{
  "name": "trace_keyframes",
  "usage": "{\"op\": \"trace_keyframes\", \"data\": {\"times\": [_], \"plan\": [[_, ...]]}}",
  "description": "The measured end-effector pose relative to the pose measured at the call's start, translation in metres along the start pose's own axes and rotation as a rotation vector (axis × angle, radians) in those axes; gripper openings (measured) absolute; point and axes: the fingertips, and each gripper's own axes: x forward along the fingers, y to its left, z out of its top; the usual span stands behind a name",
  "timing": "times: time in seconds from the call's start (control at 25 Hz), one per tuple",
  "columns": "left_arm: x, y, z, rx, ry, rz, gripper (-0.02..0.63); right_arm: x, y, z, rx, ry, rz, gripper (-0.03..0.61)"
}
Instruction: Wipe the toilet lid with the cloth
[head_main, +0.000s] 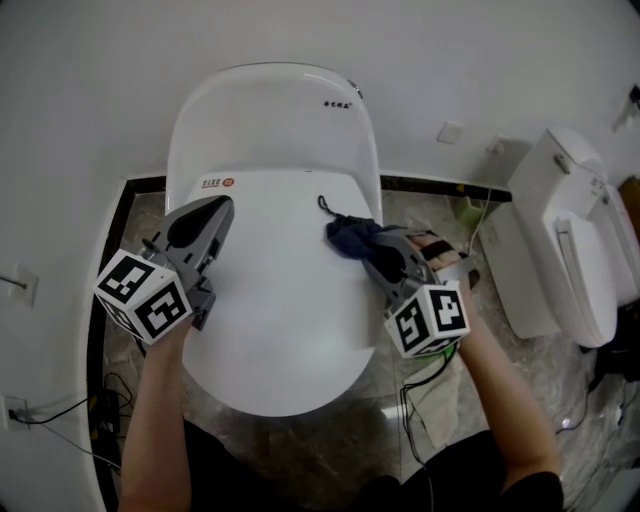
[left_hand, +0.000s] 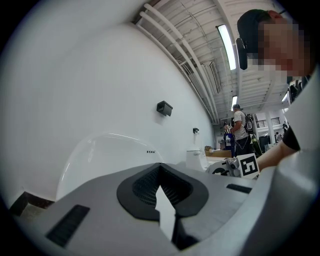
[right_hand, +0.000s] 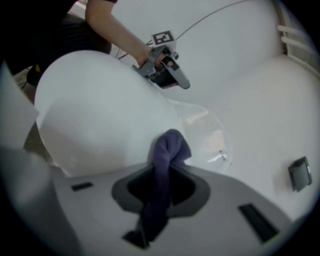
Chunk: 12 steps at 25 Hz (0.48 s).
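Marker cubes (head_main: 145, 295) sat nearest the cam, one per gripper; L gripper (head_main: 212, 215) hung over the lid's left edge w/ jaws closed together, nothing betw. them; R gripper (head_main: 378, 248) was clamped on the cloth (head_main: 348, 238), a dark blue wad bunched past the tips w/ a tail trailing back betw. the jaws; cloth lay at the right edge of the lid (head_main: 280, 320), far half, close to the tank (head_main: 270, 110), apparently touching the surface; lid's long axis ran from tank end toward the person; nearly all bare lid lay left of & nearer than the cloth, so R gripper looked the one placed to wipe, prob. leftward & frontward; L sat well apart across the lid.
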Motion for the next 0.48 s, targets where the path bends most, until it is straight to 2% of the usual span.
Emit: {"op": "trace_keyframes", "data": {"times": [0.48], "plan": [[0.0,-0.002,0.002,0.005,-0.009,-0.008,0.014,-0.031,0.024,0.018,0.014,-0.024,0.009,0.072]]}}
